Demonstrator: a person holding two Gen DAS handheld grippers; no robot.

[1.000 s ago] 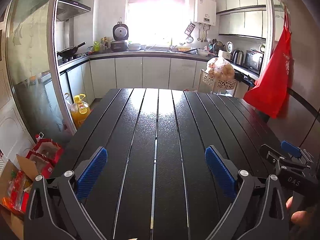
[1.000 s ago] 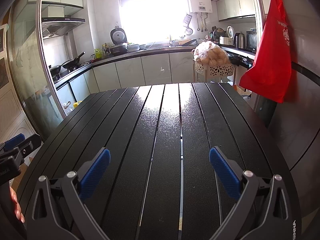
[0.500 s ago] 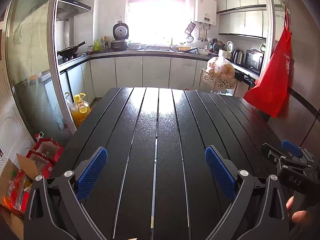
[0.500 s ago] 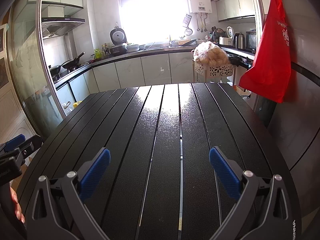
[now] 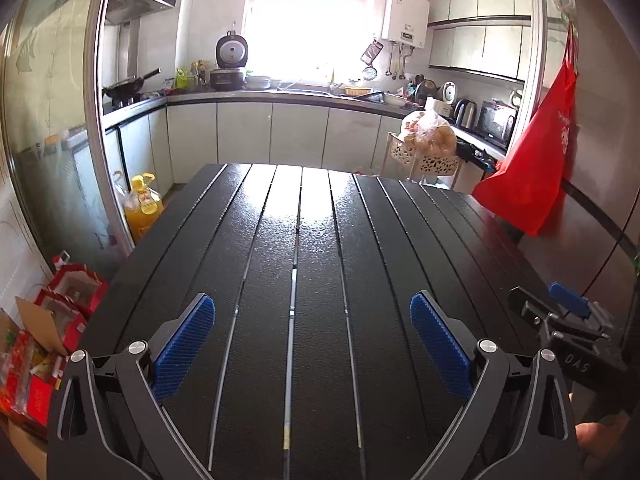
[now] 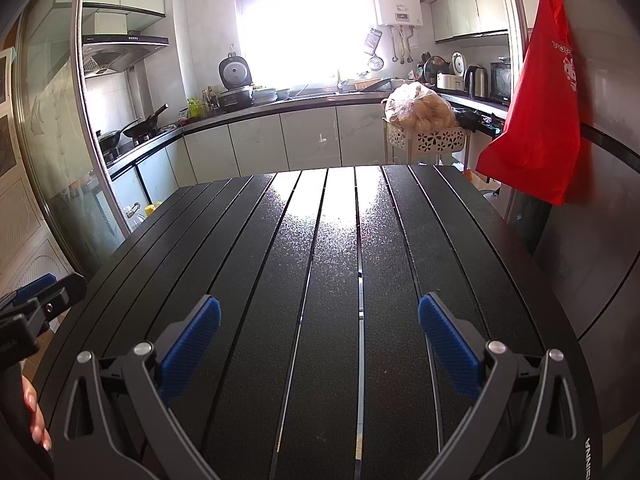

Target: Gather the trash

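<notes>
Both the left tongs [image 5: 312,336] and right tongs [image 6: 319,334] hover spread apart over the bare counter [image 5: 320,240]; no trash shows ahead; best to look elsewhere before closing.

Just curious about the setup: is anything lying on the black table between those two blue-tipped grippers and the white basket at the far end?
Nothing: both wrist views show bare slats of the table from the left gripper and right gripper to the basket.
</notes>
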